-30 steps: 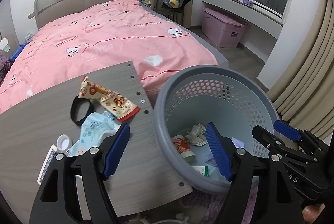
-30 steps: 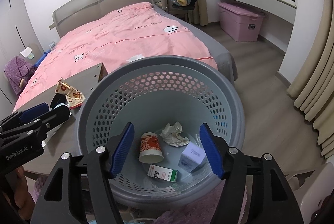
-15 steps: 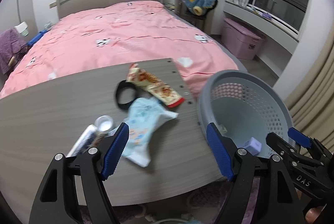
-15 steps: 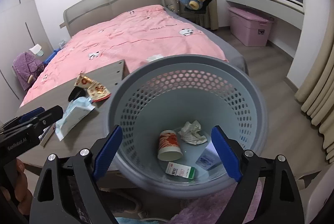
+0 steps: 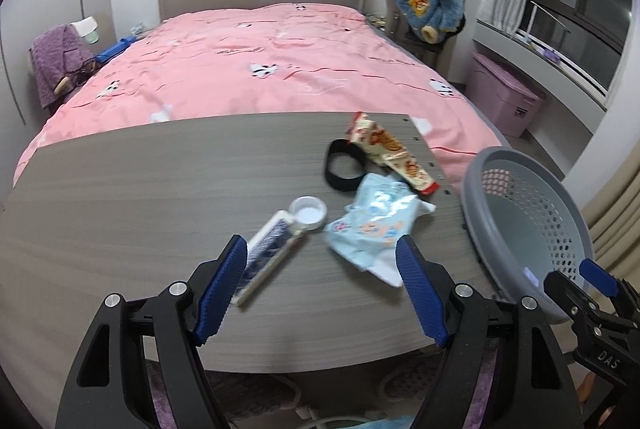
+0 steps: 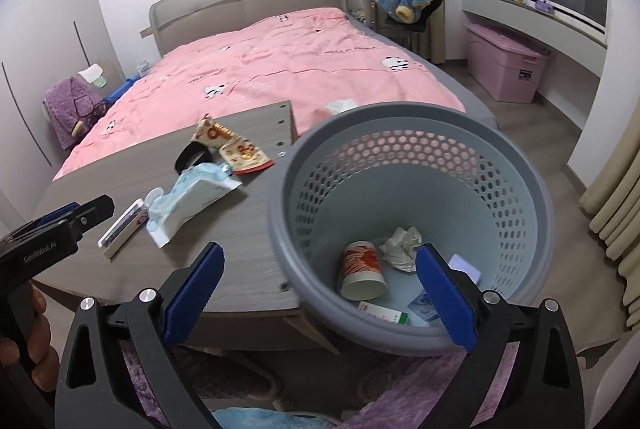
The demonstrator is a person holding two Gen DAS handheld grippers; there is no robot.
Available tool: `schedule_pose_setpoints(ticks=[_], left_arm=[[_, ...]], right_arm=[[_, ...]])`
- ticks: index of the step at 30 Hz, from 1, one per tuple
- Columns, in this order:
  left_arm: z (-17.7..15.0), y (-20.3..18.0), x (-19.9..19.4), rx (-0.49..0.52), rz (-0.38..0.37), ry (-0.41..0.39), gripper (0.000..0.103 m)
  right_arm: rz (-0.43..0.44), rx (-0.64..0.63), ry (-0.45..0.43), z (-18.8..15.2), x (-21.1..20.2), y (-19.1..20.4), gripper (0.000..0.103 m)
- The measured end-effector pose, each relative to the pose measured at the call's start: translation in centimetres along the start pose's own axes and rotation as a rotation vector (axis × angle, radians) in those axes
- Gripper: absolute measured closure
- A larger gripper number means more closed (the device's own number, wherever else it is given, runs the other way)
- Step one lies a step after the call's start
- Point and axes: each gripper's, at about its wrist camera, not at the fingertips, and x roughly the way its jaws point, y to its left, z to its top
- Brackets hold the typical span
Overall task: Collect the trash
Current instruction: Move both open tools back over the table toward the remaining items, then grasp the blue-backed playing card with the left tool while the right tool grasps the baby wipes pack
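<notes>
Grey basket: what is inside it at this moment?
The right wrist view shows the grey basket holding a paper cup on its side, crumpled tissue, a small green-and-white box and a pale box. The right gripper's finger covers part of the bottom.

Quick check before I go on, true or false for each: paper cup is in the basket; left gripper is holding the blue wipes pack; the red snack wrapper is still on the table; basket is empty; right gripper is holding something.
1. The paper cup lies in the basket: true.
2. The left gripper holds the blue wipes pack: false; its jaws are open and the pack lies on the table.
3. The red snack wrapper is on the table: true.
4. The basket is empty: false; it holds the cup, a crumpled tissue and small boxes.
5. The right gripper holds something: false; its jaws are opening, nothing between them.
</notes>
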Motion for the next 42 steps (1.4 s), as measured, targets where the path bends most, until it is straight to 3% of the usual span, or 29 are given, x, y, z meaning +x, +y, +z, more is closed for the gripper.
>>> schedule_pose_setpoints(ticks=[16, 23, 31, 33, 39, 42], left_arm=[[-2.0, 4.6, 3.1, -0.005, 0.090, 0.084, 0.030], [-2.0, 4.7, 5.9, 0.065, 0.075, 0.116, 0.030], [-1.3, 5.4, 7.5, 0.069, 0.017, 0.133, 0.031], [-1.2, 5.4, 7.6, 0.087, 0.009, 0.129, 0.038], [-1.0, 5.4, 7.4, 0.126, -0.023, 0.121, 0.081], [-1.2, 6.1, 7.1, 0.090, -0.039, 0.124, 0.082]], right_arm=[[0.071, -0.045, 0.043, -0.4, 1.6, 4.1, 0.008], [0.063, -0.060, 0.068, -0.2, 2.8, 5.1, 0.008], [0.055, -0.068, 0.071, 0.7, 3.6, 6.4, 0.008], [0.051, -0.074, 0.074, 0.8, 3.8, 6.6, 0.008], [0.060, -0.080, 0.097, 1.2, 4.6, 8.0, 0.008], [0.063, -0.094, 0.096, 1.5, 4.7, 8.8, 0.007]])
